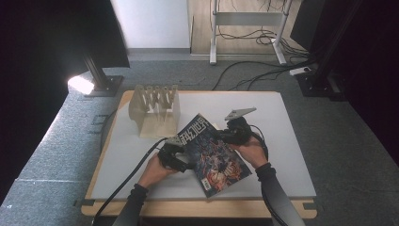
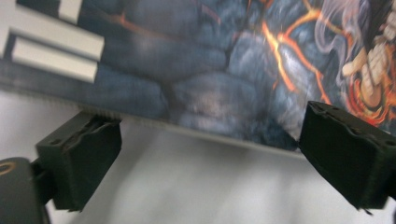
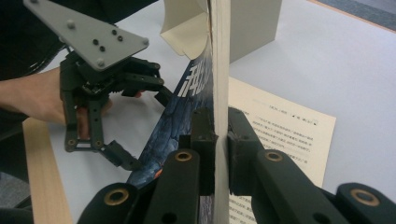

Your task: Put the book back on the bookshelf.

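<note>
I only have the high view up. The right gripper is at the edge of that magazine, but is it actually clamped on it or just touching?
Observer: Clamped. In the right gripper view the right gripper has both pads pressed on the magazine, whose edge stands upright between them.
Operator: And the left gripper, has it got hold too?
Observer: No. In the left gripper view the left gripper stands open, its fingers wide apart just below the cover's lower edge.
Operator: Anything under the magazine?
Observer: Yes, a printed sheet of paper lies flat on the table, right of the raised magazine.
</note>
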Demonstrator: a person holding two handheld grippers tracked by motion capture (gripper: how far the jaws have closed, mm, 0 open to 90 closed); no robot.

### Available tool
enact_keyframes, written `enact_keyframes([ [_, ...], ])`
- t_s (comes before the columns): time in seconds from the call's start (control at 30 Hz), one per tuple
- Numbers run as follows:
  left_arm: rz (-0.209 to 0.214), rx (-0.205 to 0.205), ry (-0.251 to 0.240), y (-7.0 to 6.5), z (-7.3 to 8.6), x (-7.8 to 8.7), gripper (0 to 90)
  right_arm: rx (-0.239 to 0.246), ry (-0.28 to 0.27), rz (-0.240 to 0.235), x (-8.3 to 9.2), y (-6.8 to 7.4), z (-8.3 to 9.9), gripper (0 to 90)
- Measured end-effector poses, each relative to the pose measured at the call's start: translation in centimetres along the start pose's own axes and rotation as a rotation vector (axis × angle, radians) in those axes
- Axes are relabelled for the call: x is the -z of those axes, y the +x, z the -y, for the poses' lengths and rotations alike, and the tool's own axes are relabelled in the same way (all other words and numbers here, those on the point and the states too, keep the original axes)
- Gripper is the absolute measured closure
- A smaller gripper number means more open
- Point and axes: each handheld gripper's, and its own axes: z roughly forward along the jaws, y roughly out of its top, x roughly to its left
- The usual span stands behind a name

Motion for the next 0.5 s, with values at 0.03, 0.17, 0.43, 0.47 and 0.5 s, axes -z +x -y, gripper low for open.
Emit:
enact_keyframes([
  [0.03,-0.002,0.001,0.004,0.0,-0.1,0.0,6.4,0.001,-0.001,-0.004,0.0,0.1,0.0,82.2],
  [0.17,-0.013,-0.003,-0.017,-0.2,-0.5,0.5,7.6,0.001,-0.013,-0.013,0.3,0.0,-0.1,82.1],
  [0.43,-0.044,-0.039,-0.073,-0.9,-1.9,2.7,9.8,-0.007,-0.054,-0.032,1.2,-0.2,-0.3,81.9],
  [0.47,-0.051,-0.049,-0.075,-1.0,-2.1,2.9,9.8,-0.007,-0.054,-0.032,1.2,-0.2,-0.3,81.9],
  [0.5,-0.055,-0.058,-0.078,-1.2,-2.3,3.1,9.8,-0.005,-0.055,-0.031,1.2,-0.2,-0.3,81.8],
])
